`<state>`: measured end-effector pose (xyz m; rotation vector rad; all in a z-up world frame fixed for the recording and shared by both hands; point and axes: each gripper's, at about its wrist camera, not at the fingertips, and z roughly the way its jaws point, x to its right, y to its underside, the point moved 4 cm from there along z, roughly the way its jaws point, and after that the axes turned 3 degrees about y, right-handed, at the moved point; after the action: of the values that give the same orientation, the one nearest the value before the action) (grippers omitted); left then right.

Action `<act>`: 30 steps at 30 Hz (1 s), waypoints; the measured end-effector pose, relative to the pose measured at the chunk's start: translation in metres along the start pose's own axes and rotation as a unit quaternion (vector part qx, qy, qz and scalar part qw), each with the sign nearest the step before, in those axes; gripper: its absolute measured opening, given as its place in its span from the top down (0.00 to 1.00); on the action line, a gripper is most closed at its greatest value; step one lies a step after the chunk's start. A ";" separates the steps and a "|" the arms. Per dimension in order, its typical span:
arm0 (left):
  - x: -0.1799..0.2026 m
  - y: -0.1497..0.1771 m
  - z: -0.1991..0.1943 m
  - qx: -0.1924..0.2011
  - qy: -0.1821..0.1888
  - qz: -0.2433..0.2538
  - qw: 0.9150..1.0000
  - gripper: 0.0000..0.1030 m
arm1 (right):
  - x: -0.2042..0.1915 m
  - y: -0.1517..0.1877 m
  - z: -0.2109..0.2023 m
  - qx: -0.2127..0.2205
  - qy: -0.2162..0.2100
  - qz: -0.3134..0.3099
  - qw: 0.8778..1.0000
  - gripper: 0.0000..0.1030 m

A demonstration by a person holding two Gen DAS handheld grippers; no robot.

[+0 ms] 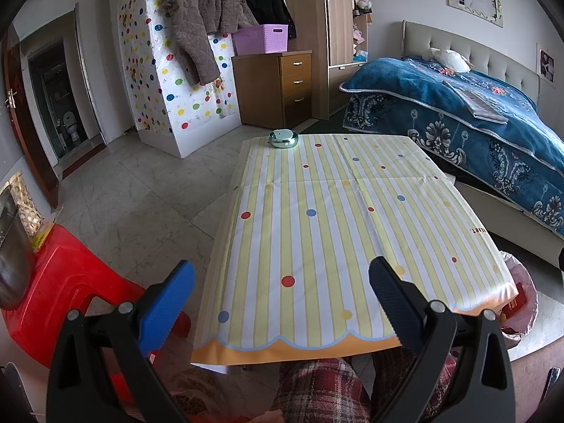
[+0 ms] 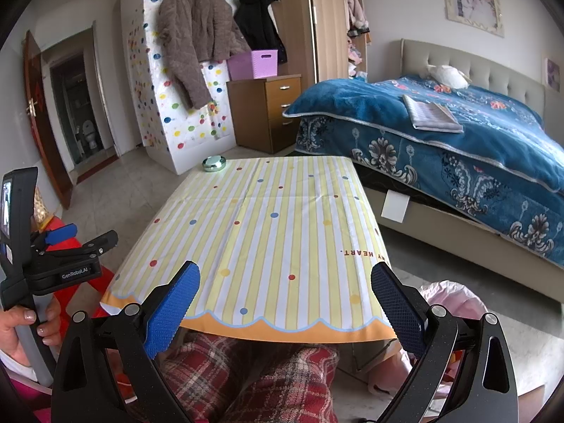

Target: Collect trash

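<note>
A low table (image 1: 328, 232) draped in a yellow-and-white striped cloth (image 2: 282, 232) with coloured dots and a scalloped orange hem stands on a pale tiled floor (image 1: 141, 204). A round, shiny green-tinted metal dish (image 1: 283, 138) sits at the table's far left corner, the only item resting on the cloth.

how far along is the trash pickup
Looks near done, or not yet begun: the tablecloth shows no loose trash, only a round metal tin at the far edge. Nothing in hand: the left gripper and right gripper are open and empty. A pink bag sits by the table's right side, holding something red.
</note>
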<state>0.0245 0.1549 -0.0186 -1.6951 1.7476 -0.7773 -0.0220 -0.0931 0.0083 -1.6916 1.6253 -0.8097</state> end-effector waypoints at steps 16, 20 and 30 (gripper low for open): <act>0.007 0.003 0.002 -0.002 0.007 0.009 1.000 0.07 | 0.008 0.002 0.001 0.001 0.003 0.006 1.000 0.07; 0.007 0.003 0.001 -0.002 0.006 0.010 1.000 0.07 | 0.008 0.002 0.001 0.001 0.003 0.006 1.000 0.07; 0.009 0.003 0.002 -0.001 0.013 0.006 1.000 0.07 | 0.010 0.003 0.001 0.001 0.002 0.007 1.000 0.07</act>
<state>0.0236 0.1465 -0.0227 -1.6818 1.7755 -0.7961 -0.0228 -0.1034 0.0048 -1.6768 1.6364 -0.8079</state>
